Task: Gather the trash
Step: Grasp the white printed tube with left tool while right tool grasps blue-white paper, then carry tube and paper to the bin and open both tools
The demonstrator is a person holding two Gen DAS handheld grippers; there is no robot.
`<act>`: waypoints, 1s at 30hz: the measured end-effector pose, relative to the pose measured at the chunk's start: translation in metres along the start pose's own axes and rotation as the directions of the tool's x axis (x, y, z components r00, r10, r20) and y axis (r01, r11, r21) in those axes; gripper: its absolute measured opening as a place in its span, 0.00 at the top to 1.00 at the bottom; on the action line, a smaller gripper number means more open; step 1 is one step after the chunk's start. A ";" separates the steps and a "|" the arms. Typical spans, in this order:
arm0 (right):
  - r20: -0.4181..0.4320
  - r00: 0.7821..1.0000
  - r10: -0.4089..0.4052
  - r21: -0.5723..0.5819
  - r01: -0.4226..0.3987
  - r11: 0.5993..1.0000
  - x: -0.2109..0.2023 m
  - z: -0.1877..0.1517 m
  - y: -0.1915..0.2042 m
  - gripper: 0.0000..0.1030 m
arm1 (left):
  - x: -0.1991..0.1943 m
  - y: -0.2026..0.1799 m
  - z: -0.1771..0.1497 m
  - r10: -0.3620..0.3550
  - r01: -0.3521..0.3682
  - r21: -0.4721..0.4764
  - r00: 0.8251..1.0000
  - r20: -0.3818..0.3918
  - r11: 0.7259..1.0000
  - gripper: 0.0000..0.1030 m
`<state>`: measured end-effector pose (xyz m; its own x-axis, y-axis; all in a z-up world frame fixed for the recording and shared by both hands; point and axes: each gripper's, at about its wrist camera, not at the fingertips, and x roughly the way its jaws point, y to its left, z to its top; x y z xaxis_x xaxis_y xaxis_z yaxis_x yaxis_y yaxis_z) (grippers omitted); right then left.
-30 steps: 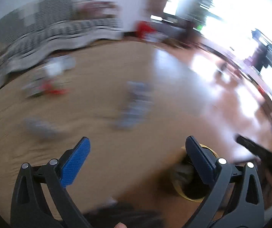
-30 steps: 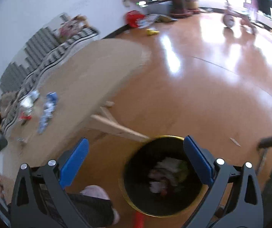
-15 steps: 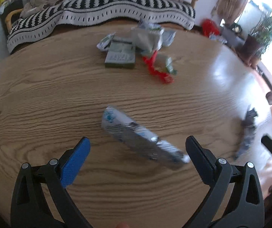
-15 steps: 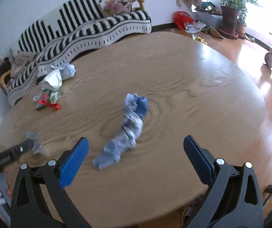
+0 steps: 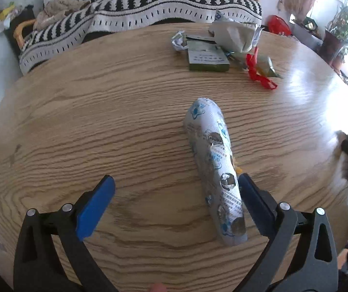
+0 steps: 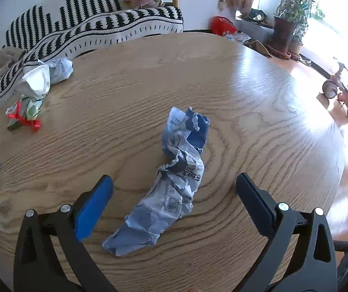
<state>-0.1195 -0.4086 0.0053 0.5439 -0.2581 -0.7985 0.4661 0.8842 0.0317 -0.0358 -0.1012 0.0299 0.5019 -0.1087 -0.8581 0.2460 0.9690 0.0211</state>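
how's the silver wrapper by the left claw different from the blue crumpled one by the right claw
The silver wrapper is a smooth, puffed, straight tube; the blue crumpled wrapper is wrinkled, flattened and bent. The silver wrapper sits close against one finger of the left claw; the blue crumpled wrapper lies centred between the right claw's fingers. Both lie loose on the wooden table, ungrasped.

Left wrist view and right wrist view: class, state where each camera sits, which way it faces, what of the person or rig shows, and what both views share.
Left wrist view: on the left tool, facing forward over the wooden table toward the striped sofa; the silver foil wrapper lies between its open fingers.
Right wrist view: on the right tool, facing the same way, the crumpled blue wrapper ahead; fingers open.
Shared: table, sofa, the trash pile with red ribbon, and the foil wrapper at the right view's left edge.
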 end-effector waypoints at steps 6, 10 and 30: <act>0.009 1.000 0.014 -0.013 -0.014 1.000 -0.003 -0.003 -0.005 0.05 | -0.002 0.000 -0.002 0.006 -0.006 -0.003 0.999 0.047 1.000 0.05; 0.019 0.999 0.051 -0.053 -0.050 0.997 -0.013 -0.012 -0.009 0.07 | -0.004 0.000 -0.005 -0.026 0.023 0.034 0.997 0.079 0.999 0.11; 0.163 0.969 0.186 0.022 -0.192 0.981 -0.116 -0.005 -0.057 0.72 | -0.095 -0.051 0.008 -0.213 0.202 0.085 0.963 0.162 0.976 0.87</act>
<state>-0.2127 -0.4275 0.0931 0.7274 -0.1496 -0.6698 0.3687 0.9083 0.1975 -0.0894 -0.1420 0.1148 0.5652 -0.3474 -0.7483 0.4121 0.9046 -0.1087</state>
